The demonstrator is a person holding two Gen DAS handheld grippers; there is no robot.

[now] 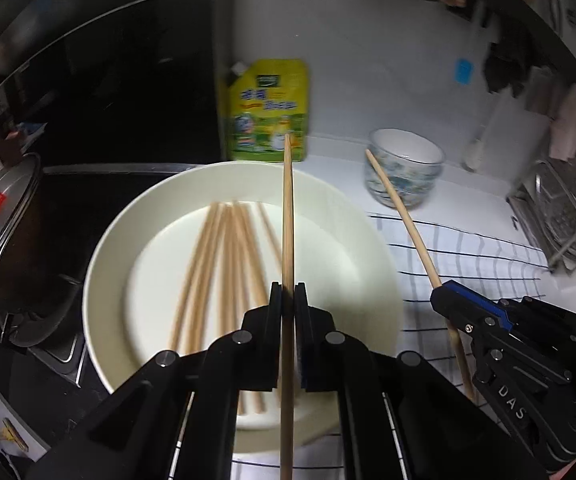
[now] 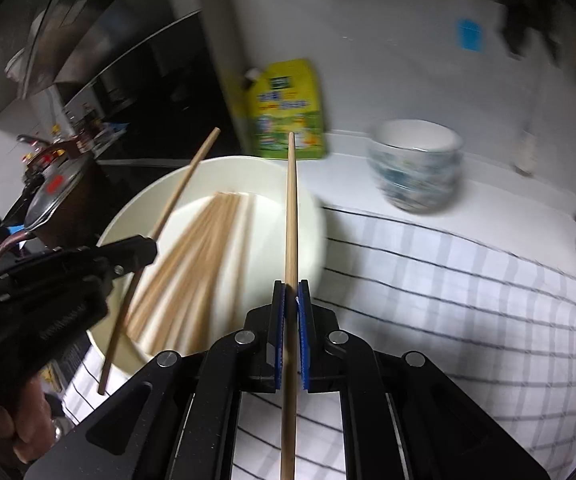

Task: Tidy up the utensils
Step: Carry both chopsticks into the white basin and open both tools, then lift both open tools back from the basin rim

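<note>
One chopstick (image 1: 287,216) was clamped in the closed left gripper (image 1: 288,300) and another (image 2: 291,208) in the closed right gripper (image 2: 291,296), above the plate (image 1: 108,240) at centre frame.

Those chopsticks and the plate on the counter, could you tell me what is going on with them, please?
A person holds a gripper in each hand. The left gripper is shut on one chopstick, and the right gripper is shut on another chopstick. Both are held above a white plate where more chopsticks lie loose. A checked cloth and a patterned bowl sit beside the plate.
</note>
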